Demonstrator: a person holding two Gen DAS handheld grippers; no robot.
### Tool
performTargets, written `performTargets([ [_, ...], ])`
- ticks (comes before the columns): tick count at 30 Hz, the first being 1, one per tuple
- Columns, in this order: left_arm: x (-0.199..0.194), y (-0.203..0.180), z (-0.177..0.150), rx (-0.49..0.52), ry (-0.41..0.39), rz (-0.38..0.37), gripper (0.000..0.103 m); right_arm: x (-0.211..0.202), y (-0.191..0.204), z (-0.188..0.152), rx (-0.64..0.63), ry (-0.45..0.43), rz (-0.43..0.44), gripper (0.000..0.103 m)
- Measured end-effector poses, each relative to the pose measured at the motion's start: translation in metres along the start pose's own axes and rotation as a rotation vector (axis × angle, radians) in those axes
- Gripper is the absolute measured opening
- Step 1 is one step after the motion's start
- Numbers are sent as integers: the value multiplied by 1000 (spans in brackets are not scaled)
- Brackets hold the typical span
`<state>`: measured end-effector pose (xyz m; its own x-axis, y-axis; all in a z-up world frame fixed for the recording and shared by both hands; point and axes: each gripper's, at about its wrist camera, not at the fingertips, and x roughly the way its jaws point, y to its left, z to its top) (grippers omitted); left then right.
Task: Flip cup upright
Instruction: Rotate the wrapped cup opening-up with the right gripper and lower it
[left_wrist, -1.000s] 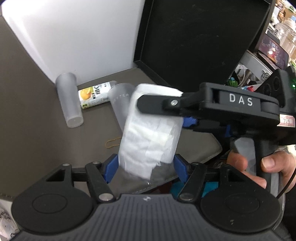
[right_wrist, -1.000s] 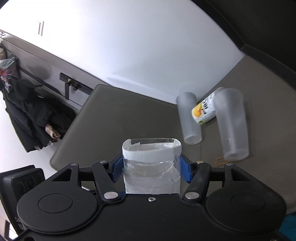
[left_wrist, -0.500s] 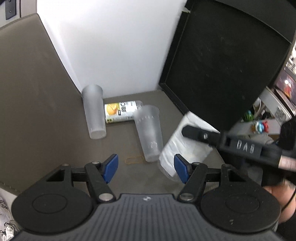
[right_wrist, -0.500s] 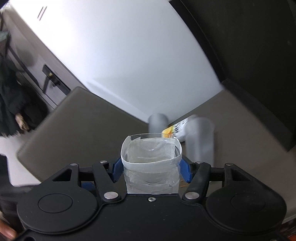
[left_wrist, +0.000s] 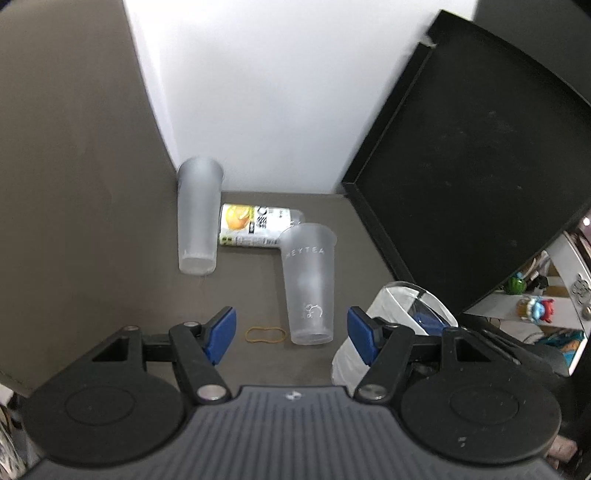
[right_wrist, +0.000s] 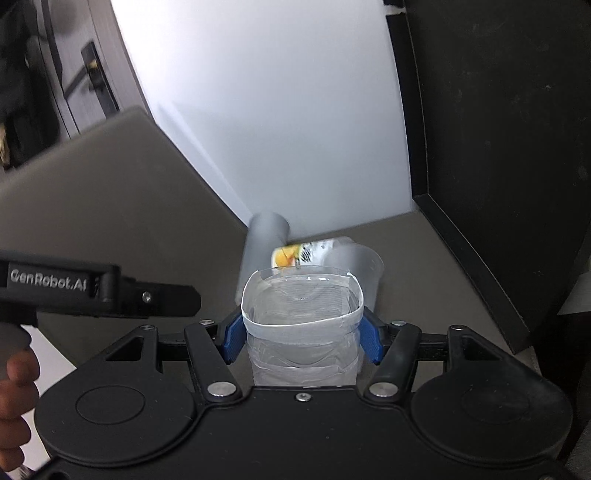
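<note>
Right hand-held gripper (right_wrist: 301, 334): blue pads (right_wrist: 233, 336) pressed against both sides of the taped cup (right_wrist: 301, 325), pinching it, open mouth facing away from the wrist camera. Same cup (left_wrist: 397, 325) in the left wrist view: tilted, at the right edge of the tabletop (left_wrist: 92, 221), just beyond the left gripper's right pad, partly hidden behind it; contact with the tabletop not discernible.

Left hand-held gripper (left_wrist: 291, 328): fingers spread wide, nothing between them, above the grey tabletop.

Other items on the tabletop: 2 frosted plastic cups standing mouth up, the nearer one (left_wrist: 309, 284) lettered "HEYTEA", the farther one (left_wrist: 197, 218) close to the white wall (left_wrist: 277, 92). Between them, a carton with orange print (left_wrist: 255, 229) lying on its side, 1 end touching or nearly touching each cup. A yellow rubber band (left_wrist: 266, 335) flat just left of the nearer cup's base. A black panel (left_wrist: 480, 184) leaning along the right side.

Right wrist view, left edge: the left gripper's body marked "GenRobot.AI" (right_wrist: 55, 286), with part of the left hand (right_wrist: 14, 402) beneath.
</note>
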<state>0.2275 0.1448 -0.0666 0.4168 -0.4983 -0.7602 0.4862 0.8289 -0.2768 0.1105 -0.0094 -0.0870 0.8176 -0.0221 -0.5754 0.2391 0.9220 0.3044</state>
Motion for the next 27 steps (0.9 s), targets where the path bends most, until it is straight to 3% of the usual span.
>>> performTargets([
  [9,35,22,-15,-149,69,-4,65,24,8,-15,-111,59,-97,60],
  [27,73,33,-24,-191,168,-1,65,58,5,-43,-169,155,-206,61],
])
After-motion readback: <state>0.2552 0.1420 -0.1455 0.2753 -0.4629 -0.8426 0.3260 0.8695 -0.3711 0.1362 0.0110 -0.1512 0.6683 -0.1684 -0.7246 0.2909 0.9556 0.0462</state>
